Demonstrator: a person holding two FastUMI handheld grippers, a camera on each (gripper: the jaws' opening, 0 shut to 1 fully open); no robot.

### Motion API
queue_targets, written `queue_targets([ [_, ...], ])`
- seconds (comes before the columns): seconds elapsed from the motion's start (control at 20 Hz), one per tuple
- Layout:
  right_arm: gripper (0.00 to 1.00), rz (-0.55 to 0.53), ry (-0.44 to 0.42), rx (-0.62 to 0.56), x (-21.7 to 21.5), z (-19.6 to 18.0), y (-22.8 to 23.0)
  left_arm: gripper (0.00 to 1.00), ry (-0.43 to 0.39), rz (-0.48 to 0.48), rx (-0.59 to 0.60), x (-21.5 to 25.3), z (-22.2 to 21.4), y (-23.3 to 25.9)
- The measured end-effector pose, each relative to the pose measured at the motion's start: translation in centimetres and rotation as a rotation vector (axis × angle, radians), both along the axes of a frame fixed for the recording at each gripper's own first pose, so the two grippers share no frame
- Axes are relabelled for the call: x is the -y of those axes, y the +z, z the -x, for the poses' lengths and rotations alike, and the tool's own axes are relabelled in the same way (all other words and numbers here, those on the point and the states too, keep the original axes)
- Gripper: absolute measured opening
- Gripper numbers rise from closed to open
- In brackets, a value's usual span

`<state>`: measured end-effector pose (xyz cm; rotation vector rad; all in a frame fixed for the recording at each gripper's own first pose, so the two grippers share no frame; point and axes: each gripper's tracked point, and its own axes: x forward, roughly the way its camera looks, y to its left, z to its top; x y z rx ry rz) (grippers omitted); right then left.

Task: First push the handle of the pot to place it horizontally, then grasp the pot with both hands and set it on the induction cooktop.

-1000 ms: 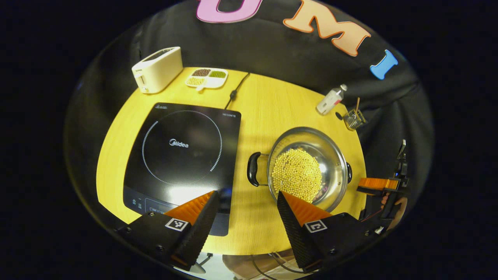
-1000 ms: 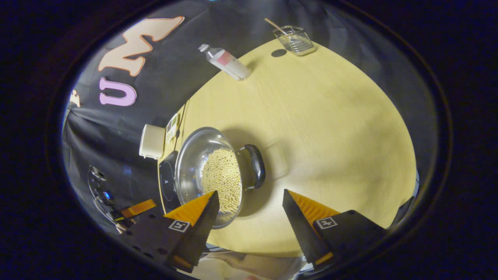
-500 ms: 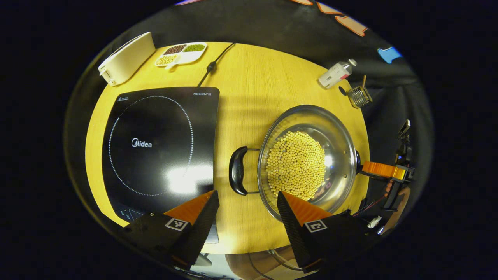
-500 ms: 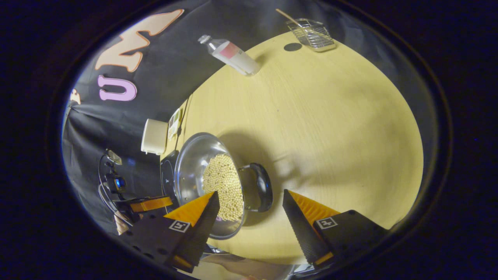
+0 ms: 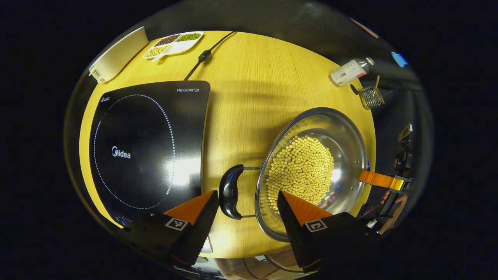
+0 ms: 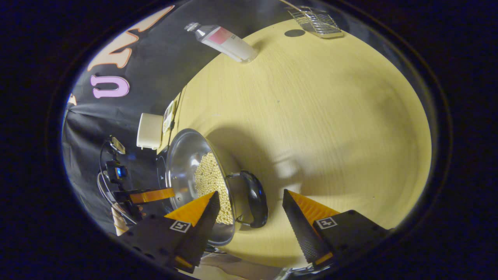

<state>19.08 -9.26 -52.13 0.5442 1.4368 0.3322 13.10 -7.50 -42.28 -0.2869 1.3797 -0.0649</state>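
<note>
The round stainless-steel pot (image 5: 323,163), holding a heap of pale yellow soybeans (image 5: 301,171), stands on the yellow wooden table (image 5: 249,77), to the right of the flat black induction cooktop (image 5: 144,144) and apart from it.

The left gripper (image 5: 248,202) hovers with its orange-and-black fingers spread wide. The pot's black loop handle (image 5: 230,191) lies in the gap between them, touching neither finger. The handle lies flat, pointing toward the cooktop.

The right gripper (image 6: 251,204) is likewise spread wide. The opposite black handle (image 6: 255,200) sits between its fingers with clearance on both sides. In the left gripper view this gripper (image 5: 379,179) appears at the pot's far rim, held by a hand (image 5: 391,202).

At the table's far edge stand a cream toaster (image 5: 113,58), a white divided dish of beans (image 5: 173,42), a lying clear bottle (image 5: 350,70) and a small wire basket (image 5: 370,97).
</note>
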Motion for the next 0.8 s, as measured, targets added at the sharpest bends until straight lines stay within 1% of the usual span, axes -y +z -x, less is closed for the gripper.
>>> queue_targets([
  [0.2, 0.99, -0.014, -0.002, -0.015, -0.8, -0.3, -0.7, 0.93, 0.007, 0.007, -0.022, 0.3, -0.7, -1.0],
  [0.25, 0.89, -0.017, 0.000, -0.023, -1.0, -0.3, -0.9, 0.93, 0.003, 0.012, -0.032, 0.4, -0.7, -1.2],
  [0.3, 0.98, -0.020, 0.004, -0.032, -1.3, -0.1, -1.1, 0.93, 0.005, 0.014, -0.042, 0.4, -0.7, -1.5],
  [0.4, 0.98, -0.024, 0.015, -0.053, -1.8, 0.1, -1.4, 0.92, 0.006, 0.016, -0.057, 0.3, -0.7, -1.9],
  [0.45, 0.88, -0.030, 0.023, -0.060, -2.1, 0.1, -1.6, 0.90, 0.007, 0.014, -0.059, 0.3, -0.7, -2.0],
  [0.5, 0.98, -0.028, 0.033, -0.068, -2.3, 0.3, -1.8, 0.90, 0.007, 0.013, -0.061, 0.2, -0.8, -2.2],
  [0.55, 0.98, -0.026, 0.040, -0.069, -2.5, 0.3, -2.1, 0.88, 0.008, 0.012, -0.064, 0.2, -0.8, -2.3],
  [0.65, 0.70, -0.021, 0.041, -0.081, -2.5, 0.3, -2.4, 0.87, 0.006, 0.005, -0.075, 0.1, -0.7, -2.7],
  [0.7, 0.78, -0.019, 0.040, -0.087, -2.6, 0.4, -2.5, 0.86, 0.004, 0.000, -0.077, 0.0, -0.7, -2.8],
  [0.75, 0.78, -0.008, 0.039, -0.089, -2.5, 0.2, -2.9, 0.83, 0.002, -0.011, -0.080, -0.3, -0.6, -2.9],
  [0.8, 0.70, 0.003, 0.038, -0.103, -2.6, 0.3, -3.3, 0.81, 0.000, -0.028, -0.087, -0.7, -0.5, -3.1],
])
